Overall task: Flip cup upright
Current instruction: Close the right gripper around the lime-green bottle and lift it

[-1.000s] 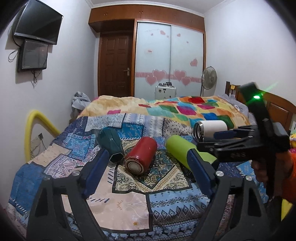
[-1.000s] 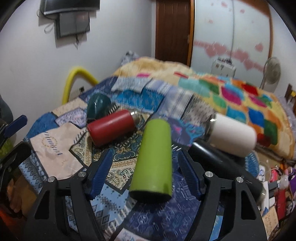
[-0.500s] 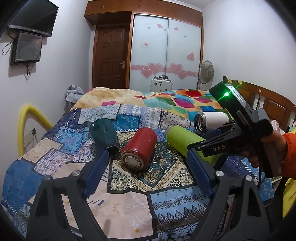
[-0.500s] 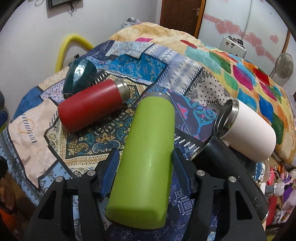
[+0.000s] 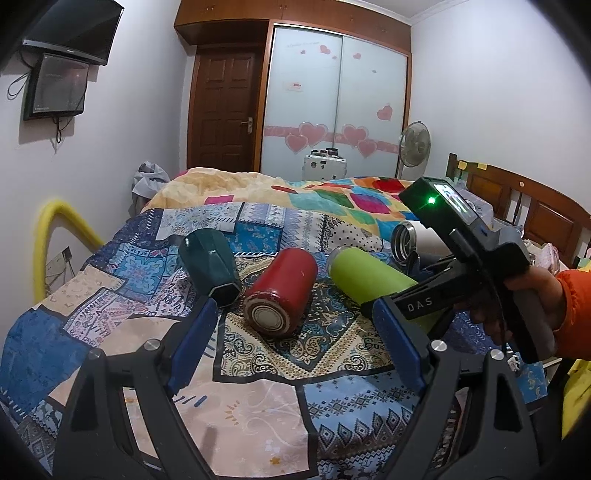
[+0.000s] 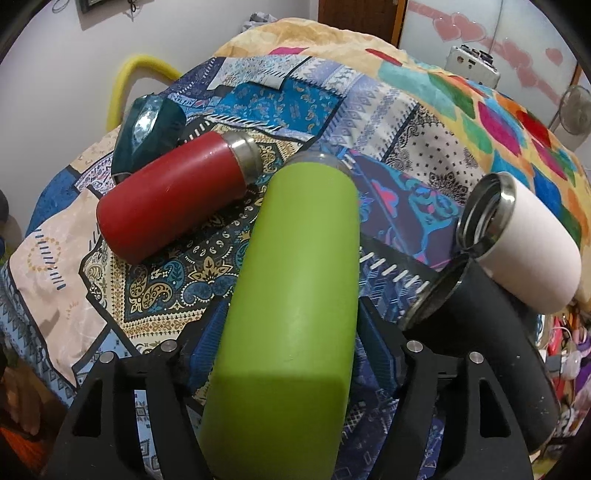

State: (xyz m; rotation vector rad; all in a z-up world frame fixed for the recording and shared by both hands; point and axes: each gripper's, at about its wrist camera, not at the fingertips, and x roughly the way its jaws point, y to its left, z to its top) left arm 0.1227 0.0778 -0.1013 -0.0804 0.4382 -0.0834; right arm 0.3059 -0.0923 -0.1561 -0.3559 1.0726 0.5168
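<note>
Right gripper [image 6: 291, 354] has its blue pads on either side of the green cup [image 6: 295, 295], hugging its near half; they look to be touching the sides, though the cup hides the actual contact. That cup is lying on its side on the patchwork bedspread [image 6: 207, 266], base toward the camera and mouth pointing far, roughly mid-bed. In the left wrist view the right gripper [image 5: 391, 306] comes in from the right, held in a hand with an orange sleeve [image 5: 524, 302], a green light glowing on top, and the green cup [image 5: 365, 277] sits under its fingers. Left gripper [image 5: 295, 350] hangs over the near part of the bed with its fingers spread wide and nothing between them. Just left of the green one lies a red cup [image 6: 173, 199], also on its side, steel neck pointing far-right, and touching its far-left side is a dark teal faceted cup [image 6: 147, 129]. Off to the right there's a black cup [image 6: 476, 339] and a white cup [image 6: 532, 236], both tipped over, steel rims touching. Further back: colourful quilt [image 5: 332, 195], wooden door [image 5: 225, 110], wardrobe with pink hearts [image 5: 332, 110], a fan [image 5: 415, 142] and a wall TV [image 5: 74, 29].
</note>
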